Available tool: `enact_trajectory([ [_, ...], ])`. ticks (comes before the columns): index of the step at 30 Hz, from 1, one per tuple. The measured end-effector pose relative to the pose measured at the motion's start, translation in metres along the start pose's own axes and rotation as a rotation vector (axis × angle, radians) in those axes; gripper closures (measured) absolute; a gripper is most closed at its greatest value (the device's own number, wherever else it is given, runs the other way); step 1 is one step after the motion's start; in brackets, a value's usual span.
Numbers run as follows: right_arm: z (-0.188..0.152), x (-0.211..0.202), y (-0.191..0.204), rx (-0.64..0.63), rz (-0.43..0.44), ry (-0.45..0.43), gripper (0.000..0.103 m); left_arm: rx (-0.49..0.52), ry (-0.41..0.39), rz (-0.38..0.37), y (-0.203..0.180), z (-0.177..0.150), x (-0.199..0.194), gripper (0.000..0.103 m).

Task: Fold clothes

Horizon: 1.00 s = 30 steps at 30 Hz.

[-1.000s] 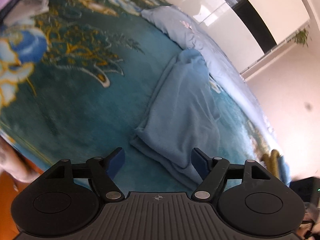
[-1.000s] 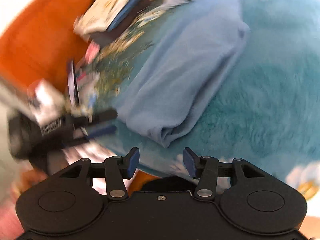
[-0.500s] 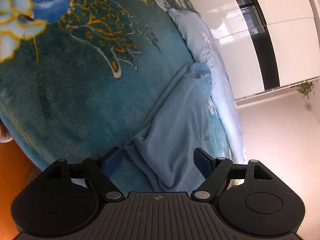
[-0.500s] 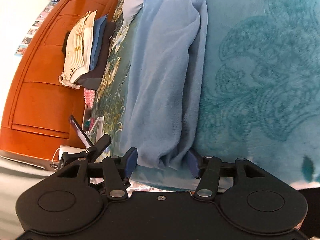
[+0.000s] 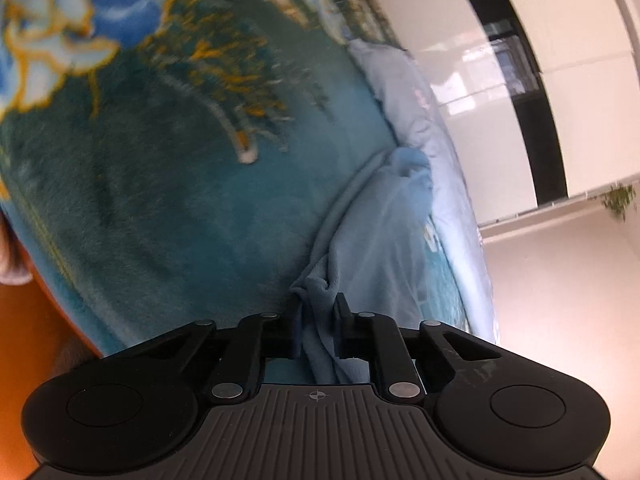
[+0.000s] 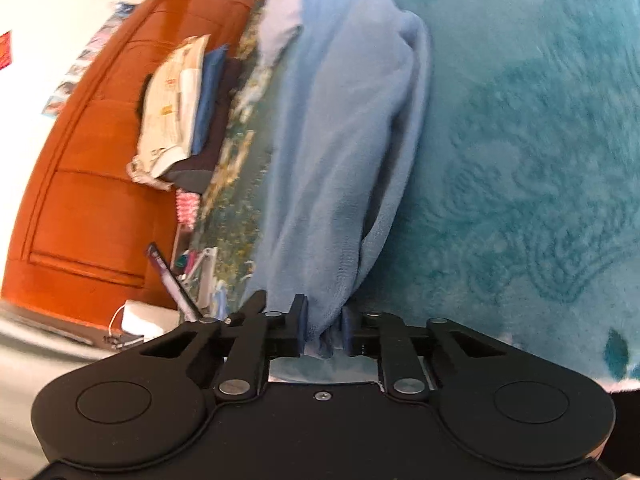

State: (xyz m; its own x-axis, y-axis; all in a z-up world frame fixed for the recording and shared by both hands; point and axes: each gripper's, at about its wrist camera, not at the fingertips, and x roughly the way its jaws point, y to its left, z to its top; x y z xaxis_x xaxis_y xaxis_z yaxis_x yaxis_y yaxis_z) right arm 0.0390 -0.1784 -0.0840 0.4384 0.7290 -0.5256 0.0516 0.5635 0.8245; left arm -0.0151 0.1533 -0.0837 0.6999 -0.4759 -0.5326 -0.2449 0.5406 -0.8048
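The light-blue garment [image 5: 384,240] lies on the bed, stretched as a long, narrow, layered strip over the teal plush blanket [image 5: 180,208]. The left gripper [image 5: 318,330] has its fingers drawn narrow and clamped on the bunched near corner of the strip. The right gripper [image 6: 323,332] likewise has its fingers narrowed onto a gathered end of the garment [image 6: 344,168], pinching several layers together. Holding two points of the cloth at once keeps the stacked layers aligned and the edge under tension, so the strip can be carried as one piece, probably into a crosswise fold. Grasping low, at the edge, gives control of all layers rather than the top one only. A stack of folded clothes [image 6: 188,108] sits near the wooden headboard [image 6: 80,184], well apart from the garment in hand.
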Motion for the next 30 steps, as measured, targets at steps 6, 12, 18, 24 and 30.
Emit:
enact_trajectory([
  [6, 0.009, -0.04, 0.007, -0.038, 0.047, -0.04, 0.089, 0.059, 0.031, -0.065, -0.031, -0.014, -0.017, 0.094],
  [12, 0.004, -0.072, -0.002, -0.043, 0.021, -0.047, 0.089, 0.09, 0.1, -0.052, -0.038, -0.034, -0.013, 0.094],
  [18, -0.005, -0.062, -0.028, 0.044, -0.018, -0.021, 0.089, 0.088, 0.134, 0.003, -0.027, -0.037, 0.006, 0.092],
  [24, -0.009, -0.054, -0.04, 0.069, -0.047, 0.012, 0.088, 0.109, 0.143, 0.065, -0.016, -0.038, 0.019, 0.08],
  [30, -0.012, -0.052, -0.05, 0.09, -0.053, 0.028, 0.081, 0.091, 0.145, 0.045, -0.014, -0.036, 0.026, 0.056],
])
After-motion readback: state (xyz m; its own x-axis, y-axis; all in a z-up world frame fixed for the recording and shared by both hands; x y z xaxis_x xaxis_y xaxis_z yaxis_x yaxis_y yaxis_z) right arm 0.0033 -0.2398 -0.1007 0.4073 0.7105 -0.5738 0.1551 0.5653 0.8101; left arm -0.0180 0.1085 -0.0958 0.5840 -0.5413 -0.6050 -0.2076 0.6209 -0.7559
